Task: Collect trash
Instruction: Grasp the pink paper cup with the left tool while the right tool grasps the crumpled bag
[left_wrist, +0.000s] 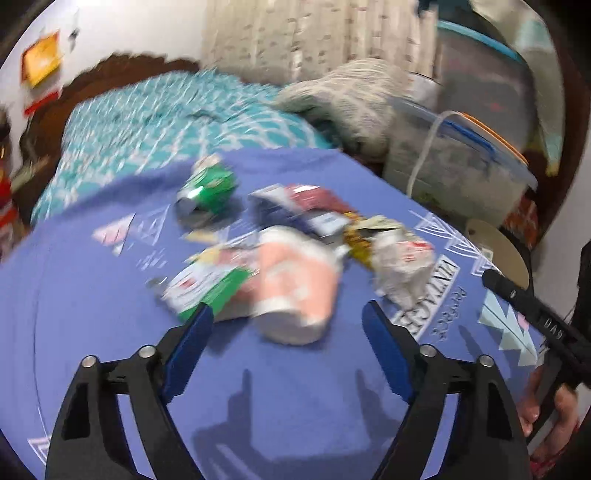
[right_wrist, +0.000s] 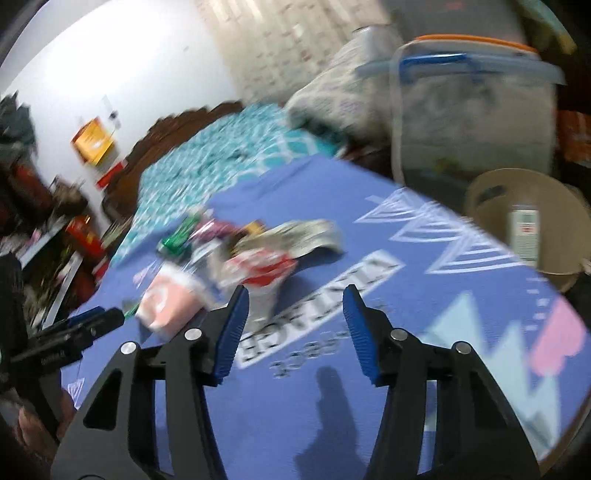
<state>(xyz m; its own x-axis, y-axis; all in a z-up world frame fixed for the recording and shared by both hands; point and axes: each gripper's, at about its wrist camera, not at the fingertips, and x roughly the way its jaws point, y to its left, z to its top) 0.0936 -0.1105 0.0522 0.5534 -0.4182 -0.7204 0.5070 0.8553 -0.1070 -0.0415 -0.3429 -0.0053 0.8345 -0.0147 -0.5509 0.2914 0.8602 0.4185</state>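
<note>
**Currently: both grippers over the trash pile, nothing held**

Currently both views are motion-blurred, so fine detail is unreliable.

**Writing.** The blue cloth covering the table carries a boxed white word. It appears upside down in both views and seems to read "VINTAGE", though blur leaves this uncertain; a smaller line of script beneath it cannot be read. Lettering on the wrappers is illegible.

**Trash.** The pile lies near the middle of the cloth. It comprises a green can on its side, a pink and white paper cup lying on its side, a green and white carton beside the cup, and crumpled white paper at the pile's right end.

**Grippers.** The left gripper has its jaws standing wide, with the cup just ahead of them, untouched. The right gripper has its jaws partly apart, with only cloth between them, and the crumpled paper just beyond its left finger. No earlier state is shown.

**Hidden or cut off.** A beige bin stands past the table's right edge, its lower part hidden. A clear plastic box with a blue-clipped lid stands behind it, contents indistinct.
</note>
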